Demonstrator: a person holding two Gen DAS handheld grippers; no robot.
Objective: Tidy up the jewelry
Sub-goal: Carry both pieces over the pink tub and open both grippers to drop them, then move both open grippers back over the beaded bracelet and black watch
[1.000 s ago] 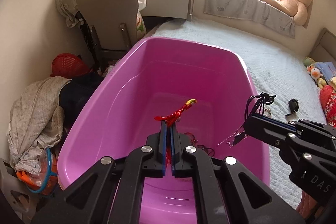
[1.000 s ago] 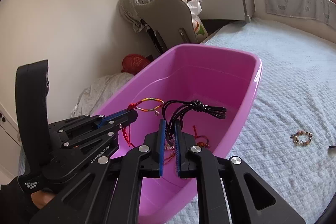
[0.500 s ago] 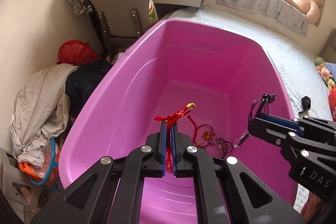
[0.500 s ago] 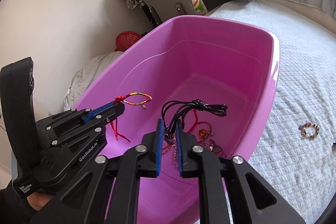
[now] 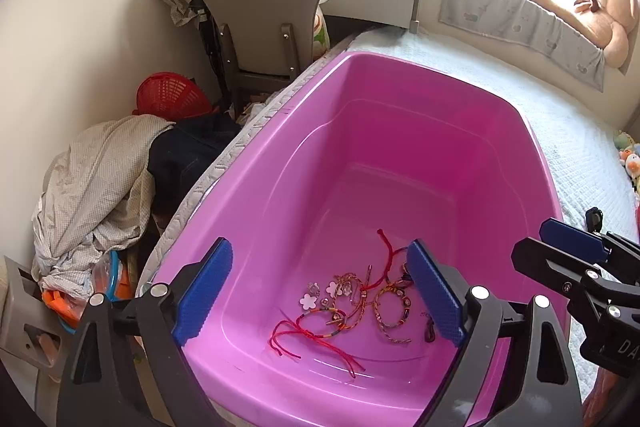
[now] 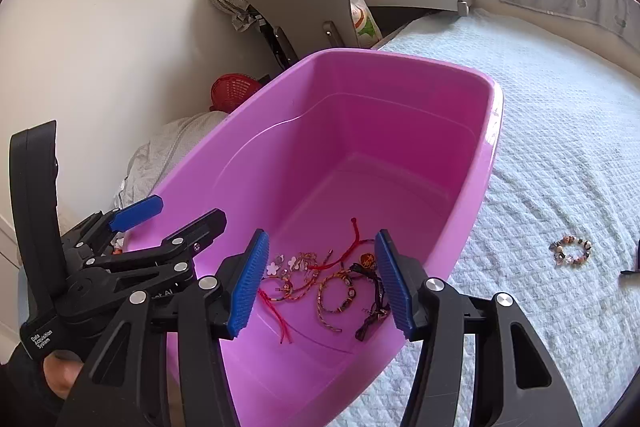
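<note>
A pink plastic bin (image 5: 400, 131) (image 6: 400, 115) stands on the bed. On its floor lies a heap of jewelry (image 5: 356, 299) (image 6: 320, 279): red cord bracelets, woven bracelets, white flower charms and a black cord necklace (image 6: 372, 307). My left gripper (image 5: 320, 291) is open and empty above the near end of the bin. My right gripper (image 6: 320, 285) is open and empty beside it, also over the bin. A beaded bracelet (image 6: 572, 250) lies on the bedspread to the right of the bin.
The bed has a pale quilted cover (image 6: 560, 147). A grey chair (image 5: 256, 7), a red basket (image 5: 172, 99) and a pile of clothes (image 5: 92, 187) stand left of the bed. A teddy bear (image 5: 600, 11) lies on the window sill. A small dark object (image 5: 593, 218) lies on the bed.
Both grippers have opened. The red cord bracelet and the black cord necklace have dropped into the bin and lie with the other jewelry.
</note>
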